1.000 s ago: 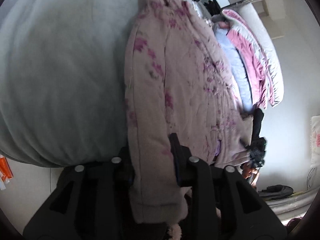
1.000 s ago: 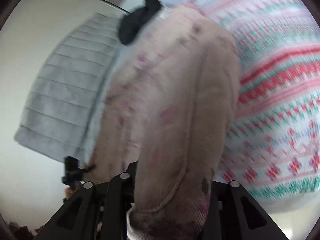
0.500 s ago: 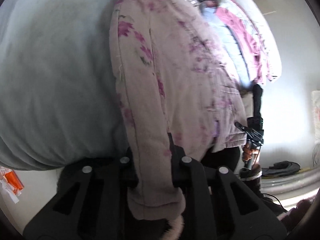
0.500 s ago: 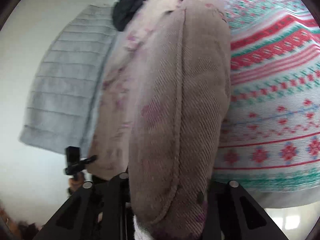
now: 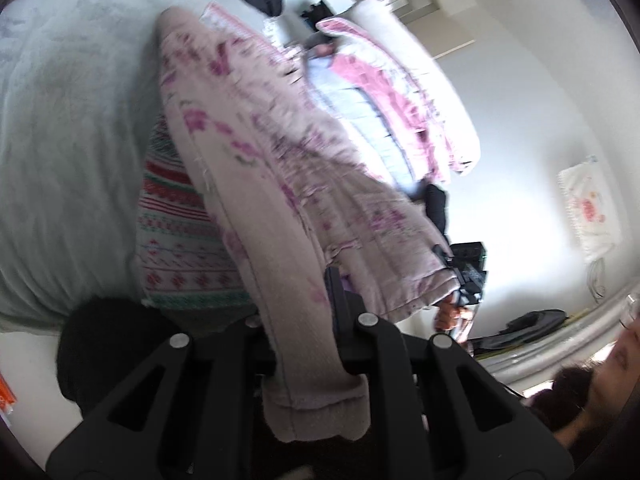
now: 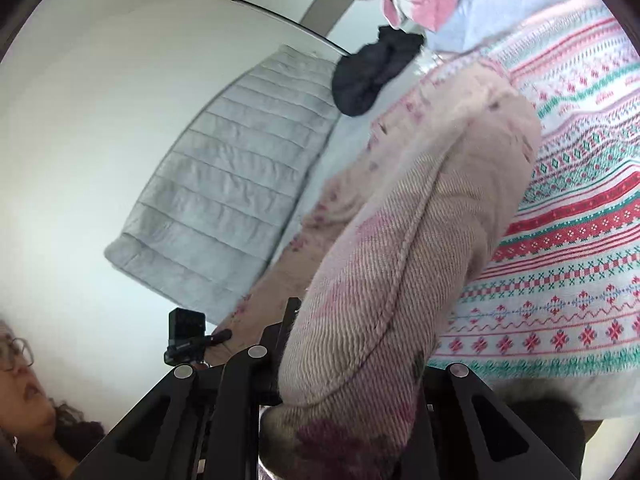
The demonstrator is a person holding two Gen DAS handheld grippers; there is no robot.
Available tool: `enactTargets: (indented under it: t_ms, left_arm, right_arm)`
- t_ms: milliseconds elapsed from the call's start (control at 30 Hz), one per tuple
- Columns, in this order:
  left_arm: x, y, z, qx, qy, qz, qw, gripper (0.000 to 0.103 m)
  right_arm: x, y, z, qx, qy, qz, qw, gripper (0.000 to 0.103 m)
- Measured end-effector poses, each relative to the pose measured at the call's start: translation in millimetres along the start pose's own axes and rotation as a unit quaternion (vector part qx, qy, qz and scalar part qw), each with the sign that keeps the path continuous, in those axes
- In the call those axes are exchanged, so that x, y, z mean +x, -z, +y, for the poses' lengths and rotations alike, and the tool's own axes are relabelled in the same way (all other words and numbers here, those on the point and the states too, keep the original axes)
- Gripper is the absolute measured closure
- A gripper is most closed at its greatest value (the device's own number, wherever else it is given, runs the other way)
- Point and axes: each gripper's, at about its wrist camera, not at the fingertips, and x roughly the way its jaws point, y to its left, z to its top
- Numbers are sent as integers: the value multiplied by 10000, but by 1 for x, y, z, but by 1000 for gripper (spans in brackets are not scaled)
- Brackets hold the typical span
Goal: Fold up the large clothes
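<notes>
A large pale pink fleece garment with magenta flowers hangs stretched between my two grippers, lifted off the bed. My left gripper is shut on one thick edge of it; the cloth bulges out below the jaws. My right gripper is shut on another edge of the same garment, which fills the middle of the right wrist view. Part of the garment still trails onto a patterned blanket.
The red, green and white patterned blanket lies on a grey-green bed cover. Pink and pale blue bedding and dark clothing are piled behind. A grey quilted mattress stands against the wall. The person's face shows at each frame's lower corner.
Both grippers have lifted the pink garment up and off the bed, so the patterned blanket under it now shows in the left wrist view. Both grips stay shut.
</notes>
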Motion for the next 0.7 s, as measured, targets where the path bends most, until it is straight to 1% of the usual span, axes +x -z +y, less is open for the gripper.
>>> enactTargets:
  t_ms: [100, 167, 233, 267, 333, 367, 433, 500, 533, 567, 600, 633, 667, 700]
  left_arm:
    - [-19, 2, -17, 167, 162, -215, 9995, 88]
    - [-22, -10, -20, 184, 176, -387, 9989, 87]
    - [-25, -35, -15, 181, 237, -652, 9974, 87]
    - [-26, -57, -9, 147, 213, -861, 9960, 87]
    - [-24, -88, -5, 113, 125, -1138, 9934, 87]
    - [-20, -114, 1, 95, 38, -1330, 9911, 87]
    - [-13, -147, 4, 110, -174, -1559, 9876, 87]
    - [1, -187, 13, 115, -516, -1771, 9828, 86]
    - [11, -207, 21, 92, -690, -1806, 9811, 86]
    - [18, -218, 23, 78, -826, -1831, 9796, 85]
    - [31, -234, 31, 49, -1064, -1854, 9769, 85]
    - [42, -246, 38, 62, -1268, -1838, 9747, 85]
    - [60, -262, 51, 77, -1574, -1783, 9713, 83]
    - [69, -269, 60, 64, -1672, -1702, 9711, 82]
  right_arm:
    - [-13, -2, 26, -157, -20, -185, 9997, 84]
    - [-12, -14, 34, -213, 45, -248, 9995, 84]
    - [-1, -39, 34, -307, 93, -318, 9990, 84]
    - [6, -51, 33, -284, 120, -358, 9989, 84]
    - [25, -90, 22, -245, 206, -499, 9982, 84]
    - [32, -104, 18, -227, 241, -568, 9978, 84]
    - [54, -148, 1, -155, 386, -776, 9961, 83]
    - [73, -182, -14, -54, 591, -887, 9943, 83]
    - [86, -200, -27, 8, 767, -911, 9929, 82]
    - [94, -211, -36, 62, 893, -909, 9918, 82]
    - [107, -226, -52, 158, 1100, -877, 9899, 80]
    - [118, -236, -65, 237, 1302, -831, 9877, 79]
    - [130, -245, -82, 338, 1540, -764, 9845, 79]
    - [144, -253, -100, 435, 1706, -651, 9822, 79]
